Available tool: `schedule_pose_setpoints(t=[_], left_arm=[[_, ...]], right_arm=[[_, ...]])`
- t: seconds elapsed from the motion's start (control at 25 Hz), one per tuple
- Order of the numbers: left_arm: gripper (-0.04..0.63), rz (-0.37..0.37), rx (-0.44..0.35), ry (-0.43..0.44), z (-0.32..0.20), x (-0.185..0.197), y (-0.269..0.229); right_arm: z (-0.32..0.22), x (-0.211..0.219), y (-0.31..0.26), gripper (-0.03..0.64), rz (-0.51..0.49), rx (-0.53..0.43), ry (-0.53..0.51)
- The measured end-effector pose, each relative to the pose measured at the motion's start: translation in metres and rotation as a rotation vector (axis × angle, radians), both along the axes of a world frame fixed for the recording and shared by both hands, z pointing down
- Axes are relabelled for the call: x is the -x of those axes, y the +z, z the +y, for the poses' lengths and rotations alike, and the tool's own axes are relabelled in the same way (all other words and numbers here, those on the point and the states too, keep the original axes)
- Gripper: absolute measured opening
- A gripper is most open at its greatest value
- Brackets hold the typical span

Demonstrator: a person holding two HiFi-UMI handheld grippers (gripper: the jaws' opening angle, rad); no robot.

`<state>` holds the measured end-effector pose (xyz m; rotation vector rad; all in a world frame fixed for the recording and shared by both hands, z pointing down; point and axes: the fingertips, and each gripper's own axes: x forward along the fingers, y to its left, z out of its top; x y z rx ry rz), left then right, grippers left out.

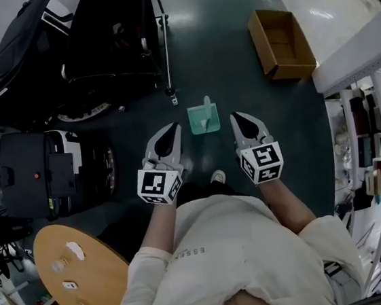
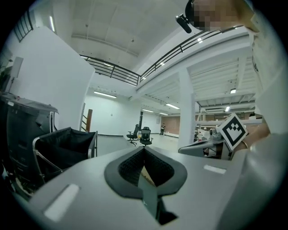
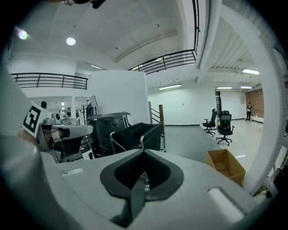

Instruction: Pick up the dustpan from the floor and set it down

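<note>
A pale green dustpan (image 1: pixel 204 119) lies on the dark floor, its handle pointing away from me. Both grippers hang well above it, near my chest, one on each side of it in the head view. My left gripper (image 1: pixel 172 132) has its jaws closed tip to tip with nothing between them; its own view shows the pads meeting at the left gripper (image 2: pixel 144 151). My right gripper (image 1: pixel 239 119) is likewise shut and empty, as the right gripper (image 3: pixel 144 153) shows in its own view. Neither gripper view shows the dustpan.
An open cardboard box (image 1: pixel 282 42) stands on the floor at the back right. Black fabric carts and bins (image 1: pixel 105 35) fill the left side. A round wooden table (image 1: pixel 75 278) is at my left, shelving (image 1: pixel 374 141) at my right. My shoe (image 1: pixel 217 177) is just behind the dustpan.
</note>
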<state>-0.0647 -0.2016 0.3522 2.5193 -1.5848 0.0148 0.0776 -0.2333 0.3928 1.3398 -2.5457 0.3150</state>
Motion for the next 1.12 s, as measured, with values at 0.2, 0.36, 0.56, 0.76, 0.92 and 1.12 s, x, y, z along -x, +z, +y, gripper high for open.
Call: schedule_pose_setpoints(t=[0.2,0.36,0.56,0.76,0.92,1.12], left_arm=[[0.018,-0.006,-0.017,0.045,0.056,-0.003,0.001],[0.018,0.015,-0.026,0.062,0.114,-0.008,-0.007],[0.018,0.004,-0.072,0.055,0.192,-0.006,-0.025],[0.018,0.010,-0.069,0.058,0.264,-0.007,-0.027],[0.018,0.015,-0.049,0.074,0.312,-0.015,-0.022],[0.018,0.051,-0.097,0.048,0.352,-0.024,-0.039]], right_arm=[[0.055,0.000,-0.012,-0.008,0.038,-0.065,-0.028],[0.110,-0.003,-0.015,-0.008,0.054,-0.080,-0.035],[0.180,-0.003,-0.025,-0.008,0.006,-0.086,-0.033],[0.248,-0.001,-0.035,-0.008,-0.022,-0.088,-0.029],[0.301,-0.002,-0.039,-0.008,0.005,-0.098,-0.025],[0.348,-0.016,-0.046,-0.008,-0.002,-0.107,-0.020]])
